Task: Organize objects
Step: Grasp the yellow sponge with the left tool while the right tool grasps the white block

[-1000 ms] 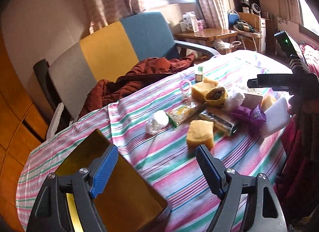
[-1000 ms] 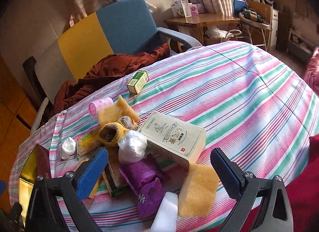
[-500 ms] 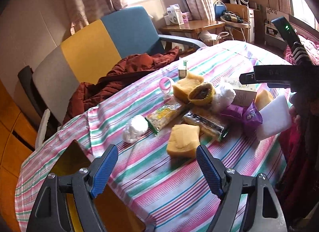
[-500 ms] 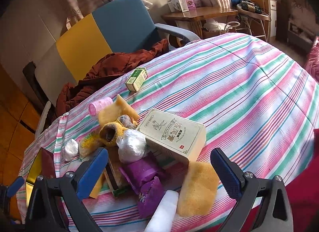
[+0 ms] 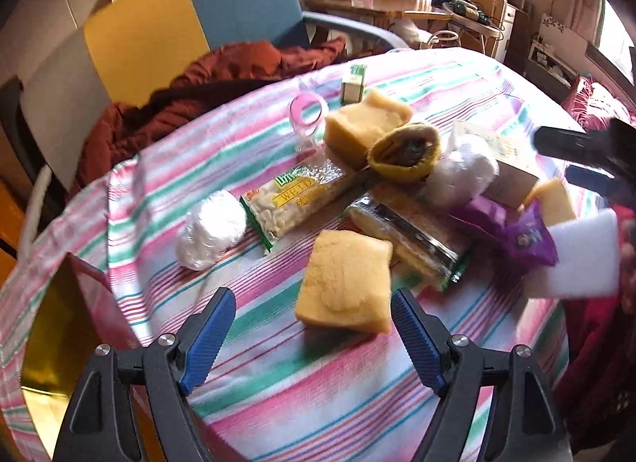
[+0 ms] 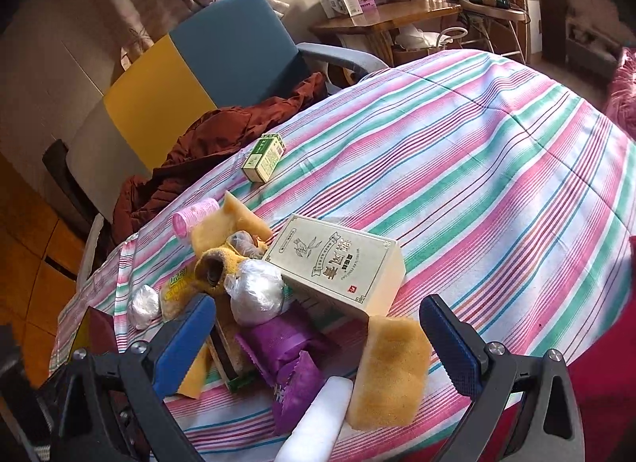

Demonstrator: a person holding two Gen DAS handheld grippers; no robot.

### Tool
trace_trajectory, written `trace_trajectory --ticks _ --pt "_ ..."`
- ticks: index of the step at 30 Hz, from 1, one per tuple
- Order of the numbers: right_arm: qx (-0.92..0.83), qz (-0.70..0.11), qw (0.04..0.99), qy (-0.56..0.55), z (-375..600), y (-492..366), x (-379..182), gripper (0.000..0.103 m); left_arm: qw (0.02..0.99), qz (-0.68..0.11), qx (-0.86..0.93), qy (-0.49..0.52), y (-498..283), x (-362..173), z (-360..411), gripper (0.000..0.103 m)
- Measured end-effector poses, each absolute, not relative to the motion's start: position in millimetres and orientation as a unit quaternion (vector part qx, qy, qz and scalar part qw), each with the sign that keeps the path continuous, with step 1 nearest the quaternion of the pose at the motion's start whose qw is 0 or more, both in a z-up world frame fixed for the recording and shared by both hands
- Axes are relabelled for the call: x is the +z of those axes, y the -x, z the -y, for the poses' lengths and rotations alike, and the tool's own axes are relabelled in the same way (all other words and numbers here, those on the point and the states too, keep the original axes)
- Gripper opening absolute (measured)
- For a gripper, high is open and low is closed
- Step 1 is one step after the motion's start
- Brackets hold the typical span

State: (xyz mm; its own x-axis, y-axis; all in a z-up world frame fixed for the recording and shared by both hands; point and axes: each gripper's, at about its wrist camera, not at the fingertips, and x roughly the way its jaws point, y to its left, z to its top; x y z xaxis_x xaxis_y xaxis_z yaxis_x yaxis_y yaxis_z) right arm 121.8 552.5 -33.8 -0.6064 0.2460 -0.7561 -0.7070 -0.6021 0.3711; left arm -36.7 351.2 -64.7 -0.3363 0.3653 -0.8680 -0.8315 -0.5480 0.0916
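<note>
Two grippers hung over a striped tablecloth [image 5: 302,394], both spread wide and holding nothing. Seen from the left gripper [image 5: 314,338], a yellow sponge [image 5: 344,281] lay just ahead between the blue fingertips, toward one o'clock, its long axis running from six to twelve. At ten o'clock sat a crinkled white plastic ball [image 5: 210,229], and beside it a clear snack packet [image 5: 294,197] stretched from seven to two o'clock. A dark biscuit packet [image 5: 409,237] lay at one o'clock, pointing from ten to four. Three yellow sponges showed in this view, two white plastic balls, and one pink roller [image 5: 308,118] at twelve o'clock. A gold-lined box [image 5: 51,342] sat at nine o'clock by the table's edge. From the right gripper [image 6: 318,346], a purple wrapper [image 6: 286,354] lay between the fingers near eleven o'clock, a white foam block [image 6: 318,422] stood at six o'clock, and another sponge [image 6: 391,368] lay at one o'clock, touching a cream carton [image 6: 338,263] whose long axis ran from eleven to four. One small green box [image 6: 264,158] lay apart at twelve o'clock.
</note>
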Motion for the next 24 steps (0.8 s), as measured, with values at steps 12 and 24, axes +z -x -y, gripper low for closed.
trace_trajectory --ticks 12,24 --pt "0.829 -0.34 0.286 0.34 -551.3 -119.9 -35.1 0.103 0.418 -0.283 0.721 0.474 53.6 -105.3 -385.6 0.063" --pt "0.837 -0.336 0.249 0.353 -545.8 -125.9 -24.8 0.103 0.443 -0.209 0.754 0.438 19.4 -56.9 -326.0 0.057"
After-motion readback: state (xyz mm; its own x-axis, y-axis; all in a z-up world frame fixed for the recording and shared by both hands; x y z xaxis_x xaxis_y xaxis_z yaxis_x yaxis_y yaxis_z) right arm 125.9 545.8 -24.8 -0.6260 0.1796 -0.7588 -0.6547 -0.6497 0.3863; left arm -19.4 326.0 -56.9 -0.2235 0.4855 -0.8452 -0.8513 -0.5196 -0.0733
